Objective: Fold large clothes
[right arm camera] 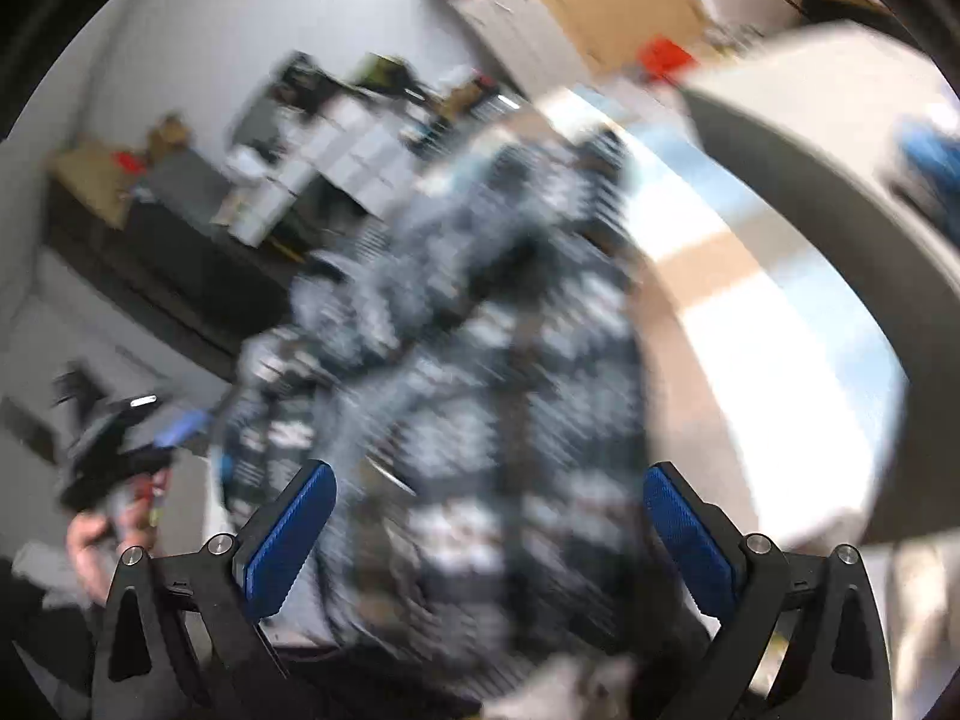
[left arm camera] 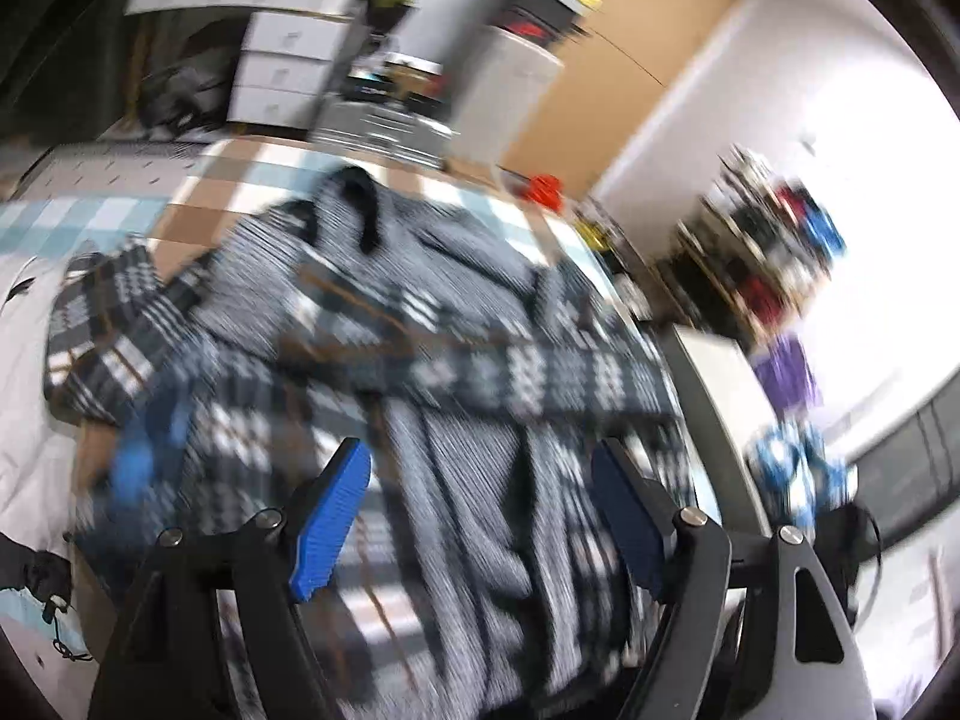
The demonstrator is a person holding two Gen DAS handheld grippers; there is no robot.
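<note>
A large dark blue, grey and white plaid garment point(left arm camera: 420, 348) lies crumpled on a checked table cover point(left arm camera: 252, 174); both views are motion-blurred. My left gripper point(left arm camera: 483, 468) is open just above the garment's near part, its blue pads point(left arm camera: 330, 516) spread wide with nothing between them. In the right wrist view the same garment point(right arm camera: 480, 372) fills the middle. My right gripper point(right arm camera: 489, 492) is open over it, blue pads point(right arm camera: 690, 540) apart and empty. The other gripper point(right arm camera: 120, 438) and a hand show at the left in the right wrist view.
A white garment point(left arm camera: 24, 390) lies at the left on the table. White drawer units point(left arm camera: 282, 54) and clutter stand behind the table. A brown door point(left arm camera: 624, 54) and shelves point(left arm camera: 768, 252) are at the right. A grey chair back point(right arm camera: 810, 138) stands beside the table.
</note>
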